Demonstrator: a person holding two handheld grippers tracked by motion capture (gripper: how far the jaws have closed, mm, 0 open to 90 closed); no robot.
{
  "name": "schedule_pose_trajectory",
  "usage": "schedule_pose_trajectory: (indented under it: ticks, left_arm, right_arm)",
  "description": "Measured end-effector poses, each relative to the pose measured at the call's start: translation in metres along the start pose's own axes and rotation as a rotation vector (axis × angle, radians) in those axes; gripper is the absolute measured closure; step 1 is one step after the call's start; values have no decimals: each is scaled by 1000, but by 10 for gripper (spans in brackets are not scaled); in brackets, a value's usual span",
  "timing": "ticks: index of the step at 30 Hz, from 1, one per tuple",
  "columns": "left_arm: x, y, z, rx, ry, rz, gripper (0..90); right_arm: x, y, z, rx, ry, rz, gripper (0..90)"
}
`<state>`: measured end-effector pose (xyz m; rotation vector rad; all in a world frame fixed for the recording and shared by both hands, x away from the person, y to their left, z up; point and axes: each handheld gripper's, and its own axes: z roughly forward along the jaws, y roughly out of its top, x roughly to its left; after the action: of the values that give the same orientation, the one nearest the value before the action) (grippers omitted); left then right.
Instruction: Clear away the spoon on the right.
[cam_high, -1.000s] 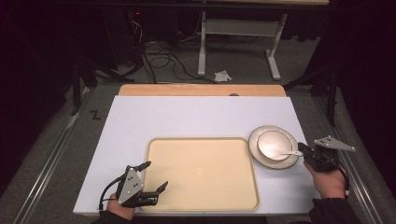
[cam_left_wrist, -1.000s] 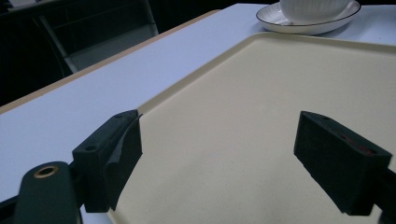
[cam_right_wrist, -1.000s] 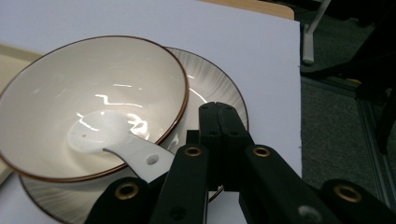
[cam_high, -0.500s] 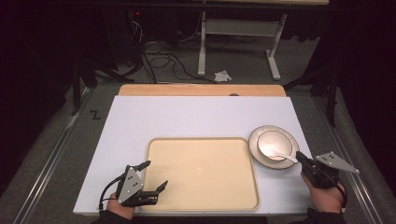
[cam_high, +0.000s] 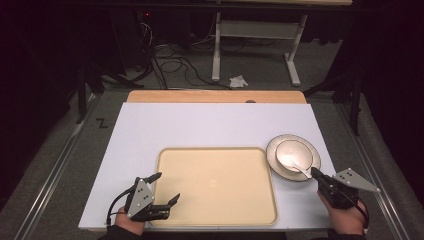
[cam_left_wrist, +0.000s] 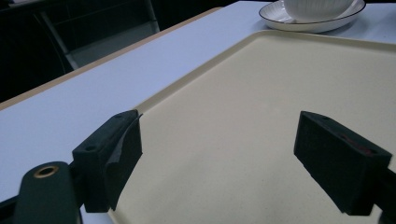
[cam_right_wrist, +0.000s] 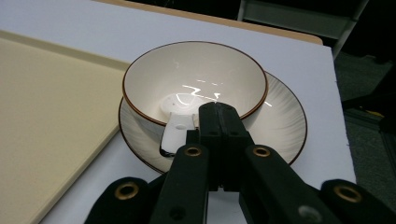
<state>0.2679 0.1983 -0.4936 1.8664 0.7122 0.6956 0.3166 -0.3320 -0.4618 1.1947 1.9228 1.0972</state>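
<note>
A white bowl (cam_high: 294, 152) with a brown rim stands in a ribbed plate (cam_high: 279, 142) on the right of the white table. A white spoon (cam_high: 303, 168) lies in the bowl, its handle (cam_right_wrist: 176, 133) sticking out over the near rim. My right gripper (cam_high: 316, 173) is shut on that handle, just off the plate's near right edge; in the right gripper view its jaws (cam_right_wrist: 218, 110) press together in front of the bowl (cam_right_wrist: 196, 79). My left gripper (cam_high: 165, 187) is open over the near left corner of the beige tray (cam_high: 215, 185), nothing between its jaws (cam_left_wrist: 219, 158).
The tray (cam_left_wrist: 261, 93) fills the table's near middle, and the plate (cam_left_wrist: 308, 23) sits beside its far right corner. A wooden strip (cam_high: 215, 96) edges the table's far side. Beyond it are a desk frame (cam_high: 260, 45), cables and crumpled paper (cam_high: 238, 80) on the floor.
My right gripper has drawn back toward the table's near edge, and the spoon's handle has swung round with it. The left gripper has stayed put.
</note>
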Motion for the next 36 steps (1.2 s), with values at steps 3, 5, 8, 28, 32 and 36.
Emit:
schedule_pose_trajectory:
  ticks: [3,5,8,28,32,36]
  left_arm:
    - [0,0,0,-1,0,-2,158]
    - [0,0,0,-1,1,-2,159]
    - [0,0,1,1,-1,-2,158]
    - [0,0,-1,-1,3,6,159]
    - [0,1,0,1,2,7,159]
    - [-1,1,0,0,1,10,159]
  right_arm:
    - [2,0,-1,-4,-3,0,900]
    - [1,2,-5,-33,-11,33,867]
    - [-1,5,-12,-95,28,123,757]
    - [-2,-11,4,-69,143,447,516]
    - [-3,-12,6,-74,168,479,565]
    - [-5,-14,9,-60,175,506,618]
